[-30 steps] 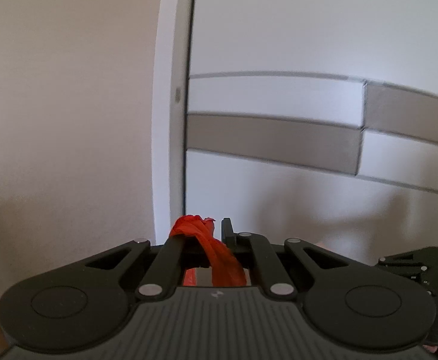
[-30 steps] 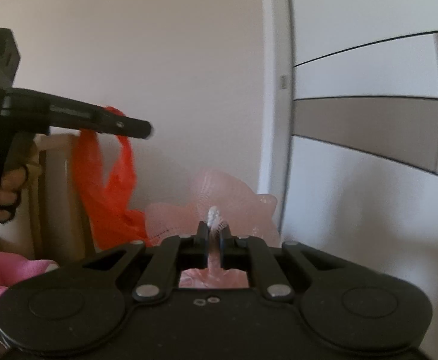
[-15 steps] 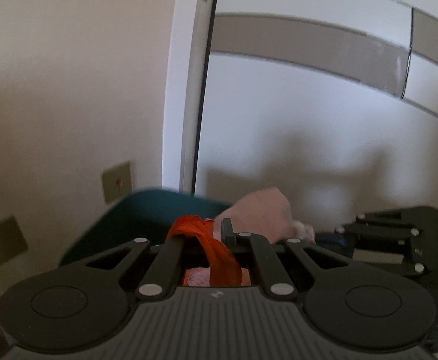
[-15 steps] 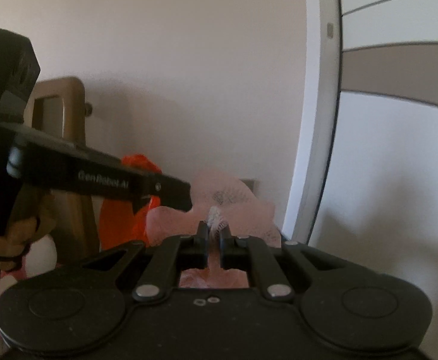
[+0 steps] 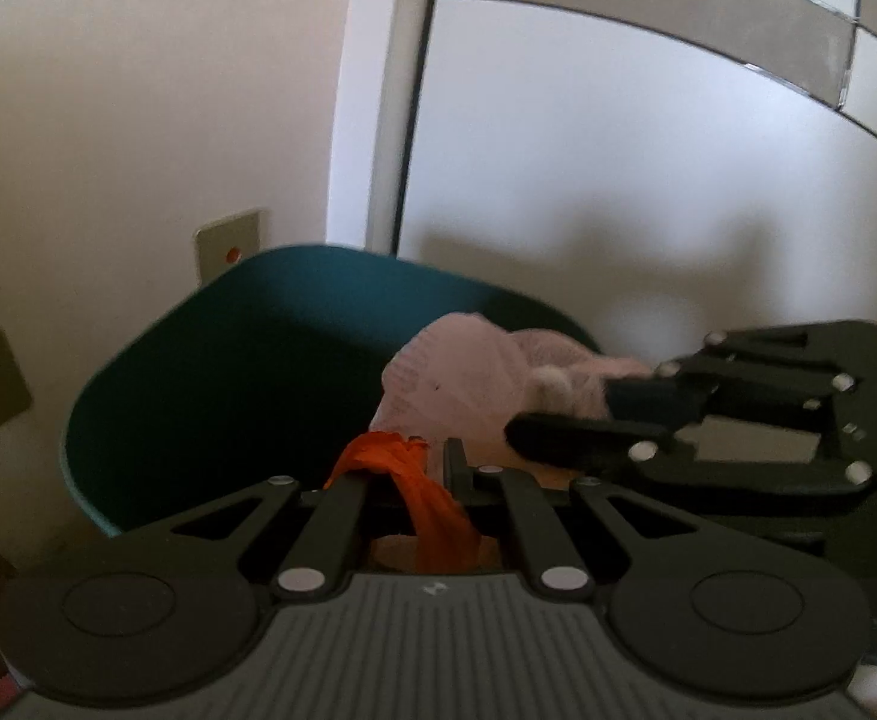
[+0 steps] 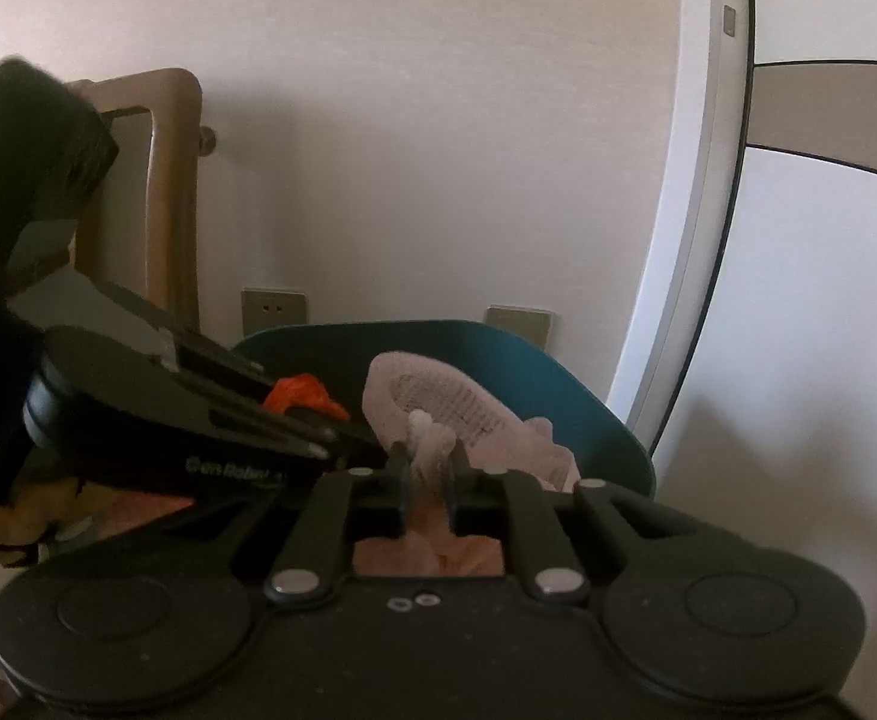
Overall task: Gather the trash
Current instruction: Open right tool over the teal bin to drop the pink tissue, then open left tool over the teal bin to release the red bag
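Observation:
My left gripper (image 5: 405, 465) is shut on an orange plastic bag (image 5: 432, 510) that hangs down between its fingers. My right gripper (image 6: 429, 462) is shut on a pale pink plastic bag (image 6: 438, 402) with printed text. Both grippers sit just above the near rim of a dark teal trash bin (image 5: 228, 372), which also shows in the right wrist view (image 6: 534, 366). In the left wrist view the right gripper (image 5: 558, 414) comes in from the right with the pink bag (image 5: 462, 378) over the bin. In the right wrist view the left gripper (image 6: 342, 438) holds the orange bag (image 6: 300, 393).
The bin stands against a white wall with wall sockets (image 6: 275, 309) behind it. A white door frame (image 5: 378, 120) and a white and grey panelled door (image 5: 648, 150) are to the right. A wooden chair frame (image 6: 168, 180) stands at the left.
Both grippers have tilted and moved down with their bags. The teal bin has come fully into view and both bags now sit over its opening.

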`<state>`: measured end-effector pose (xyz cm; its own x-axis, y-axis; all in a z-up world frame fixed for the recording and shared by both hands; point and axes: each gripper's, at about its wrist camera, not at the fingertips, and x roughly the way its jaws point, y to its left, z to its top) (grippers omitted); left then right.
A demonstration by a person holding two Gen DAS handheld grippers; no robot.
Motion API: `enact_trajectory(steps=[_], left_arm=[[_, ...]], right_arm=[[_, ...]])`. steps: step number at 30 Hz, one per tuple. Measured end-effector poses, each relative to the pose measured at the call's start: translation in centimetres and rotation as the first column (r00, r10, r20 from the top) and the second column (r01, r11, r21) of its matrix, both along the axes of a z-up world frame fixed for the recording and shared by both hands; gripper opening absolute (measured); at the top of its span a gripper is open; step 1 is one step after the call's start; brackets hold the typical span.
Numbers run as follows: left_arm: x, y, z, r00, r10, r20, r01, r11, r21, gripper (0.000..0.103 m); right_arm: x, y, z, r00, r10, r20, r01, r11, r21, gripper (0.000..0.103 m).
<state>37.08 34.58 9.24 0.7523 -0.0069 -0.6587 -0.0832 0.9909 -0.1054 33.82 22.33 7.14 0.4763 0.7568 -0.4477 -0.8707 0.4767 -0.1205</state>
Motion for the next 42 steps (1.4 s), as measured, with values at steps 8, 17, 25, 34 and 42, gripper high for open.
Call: enact_trajectory(steps=[8, 17, 25, 34, 42], left_arm=[[0.2, 2.2, -0.6, 0.999, 0.044, -0.008, -0.044, 0.994, -0.098, 0.022], [-0.1, 1.4, 0.2, 0.999, 0.051, 0.019, -0.049, 0.992, -0.12, 0.058], [-2.2, -2.3, 2.8, 0.999, 0.006, 0.045, -0.003, 0.997, -0.075, 0.058], [-6.2, -7.5, 6.8, 0.996, -0.042, 0.081, 0.046, 0.998, -0.046, 0.058], [-9.8, -13.1, 8.9, 0.99, -0.107, 0.092, 0.11, 0.994, -0.027, 0.066]], right_arm=[[0.2, -0.6, 0.5, 1.0, -0.025, -0.003, 0.025, 0.999, 0.021, 0.05], [-0.3, -3.0, 1.9, 0.997, -0.068, -0.033, 0.07, 0.996, 0.057, 0.059], [-2.3, -8.0, 3.4, 0.988, -0.133, -0.076, 0.139, 0.987, 0.084, 0.059], [-7.2, -16.2, 5.5, 0.971, -0.221, -0.09, 0.23, 0.967, 0.108, 0.06], [-12.6, -24.6, 6.2, 0.949, -0.301, -0.095, 0.311, 0.942, 0.13, 0.062]])
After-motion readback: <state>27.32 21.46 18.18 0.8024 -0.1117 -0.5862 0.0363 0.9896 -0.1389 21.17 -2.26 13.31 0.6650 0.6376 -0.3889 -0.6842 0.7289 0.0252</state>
